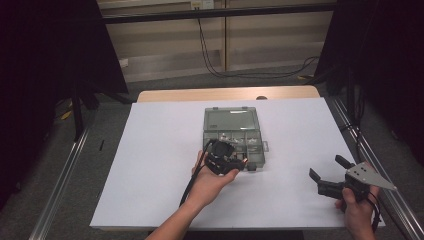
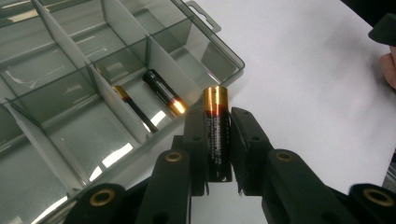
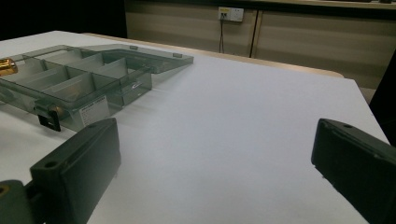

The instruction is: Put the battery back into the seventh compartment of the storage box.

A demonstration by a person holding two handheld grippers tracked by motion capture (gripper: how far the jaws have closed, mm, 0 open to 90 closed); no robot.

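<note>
The left gripper (image 2: 218,186) is clenched on a battery (image 2: 216,135) — black body, copper-gold band at its far end — which stands between the two black pads and sticks out past their tips. In the left gripper view the battery sits just off the near corner of a clear grey organiser box (image 2: 116,70), over the white sheet (image 2: 303,70) and not yet inside any compartment. Two more batteries lie in the box: one (image 2: 164,92) slants across the corner compartment, its gold end towards the gripper, and the other (image 2: 133,107) lies in the compartment next to it, on the other side of a thin divider. The remaining compartments seen there hold only reflections.

From the high view the left gripper (image 1: 235,162) is at the box's (image 1: 231,120) near edge, the person's left hand (image 1: 212,182) beneath it, with the lid folded open towards the far side of the table (image 1: 230,94).

The right gripper (image 1: 327,172) is well apart from the box, near the right edge of the sheet, held in the right hand (image 1: 357,210). Its jaws are released — spread wide with nothing between them, bare white sheet showing in the gap in the right gripper view
</note>
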